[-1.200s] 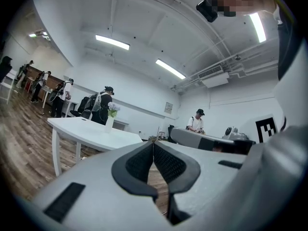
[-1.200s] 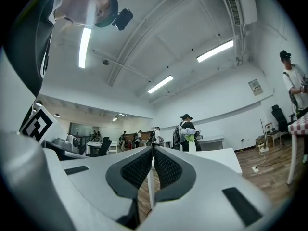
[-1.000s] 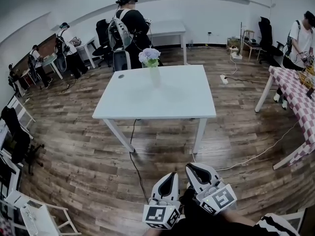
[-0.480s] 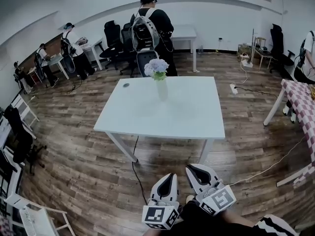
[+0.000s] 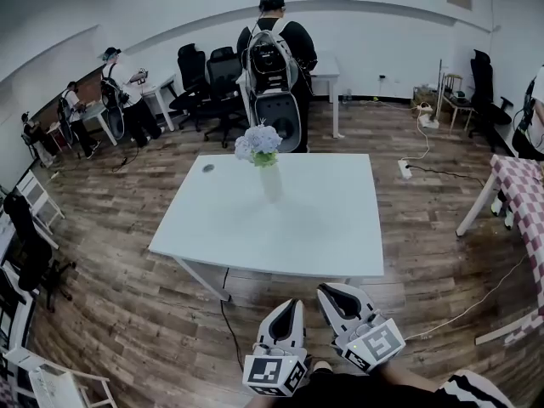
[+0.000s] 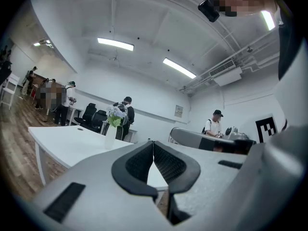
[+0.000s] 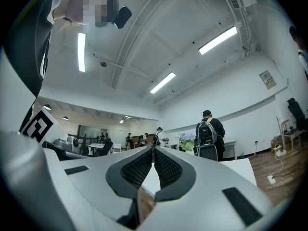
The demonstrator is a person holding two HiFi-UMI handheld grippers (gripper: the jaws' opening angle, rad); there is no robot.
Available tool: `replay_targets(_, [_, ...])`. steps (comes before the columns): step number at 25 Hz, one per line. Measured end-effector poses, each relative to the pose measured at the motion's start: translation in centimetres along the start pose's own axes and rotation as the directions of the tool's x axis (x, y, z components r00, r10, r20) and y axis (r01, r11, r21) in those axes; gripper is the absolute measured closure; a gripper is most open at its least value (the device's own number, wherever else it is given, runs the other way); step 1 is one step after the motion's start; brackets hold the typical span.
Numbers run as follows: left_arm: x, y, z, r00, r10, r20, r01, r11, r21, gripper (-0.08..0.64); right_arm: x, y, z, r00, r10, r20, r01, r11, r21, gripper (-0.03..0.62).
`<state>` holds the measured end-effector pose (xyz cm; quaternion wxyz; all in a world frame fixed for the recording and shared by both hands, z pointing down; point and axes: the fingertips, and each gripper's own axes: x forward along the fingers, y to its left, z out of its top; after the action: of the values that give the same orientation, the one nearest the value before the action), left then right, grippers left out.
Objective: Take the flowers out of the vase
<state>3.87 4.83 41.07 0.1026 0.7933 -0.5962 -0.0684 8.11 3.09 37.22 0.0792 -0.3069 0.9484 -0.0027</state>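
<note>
You hold the left gripper (image 5: 294, 303) and the right gripper (image 5: 330, 292), both grey-shelled with black ribbed pads, low and close to your body. They sit side by side, short of the near edge of the white rectangular table (image 5: 323, 228). Each gripper's own view shows its pads meeting at the tips with nothing between them, so both are closed and empty. In my judgement that suits carrying them, since nothing is within reach. The bunch of pale blue-and-white flowers (image 5: 257, 142) with green leaves stands upright in the slim white vase (image 5: 271, 182), toward the far side of the tabletop and well apart from both grippers. No stem is out, so I judge the task not yet begun; the jaws must part before either can take the stems. Only the head view gives the layout: a small dark round object (image 5: 208, 167) lies on the table left of the vase, and a person wearing a grey backpack (image 5: 274, 53) stands just beyond the far edge. The left gripper view shows the vase in side profile. In the right gripper view the flower heads show, but the vase body cannot be made out.
</note>
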Motion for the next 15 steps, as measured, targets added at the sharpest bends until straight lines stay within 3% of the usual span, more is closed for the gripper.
replay_targets(8, [3.4,0.6,-0.8,0.998,0.059,-0.002,-0.059,0.998,-0.003,0.554,1.7,-3.8,-1.8,0.999,0.032,-0.027,-0.031,0.999,0.032,0.566])
replay_targets(15, [4.4,1.6,-1.1,0.997,0.075,-0.026,-0.075,0.997,-0.013,0.554,2.9,-4.5,-3.3,0.997,0.056,-0.056,-0.052,0.997,0.058,0.566])
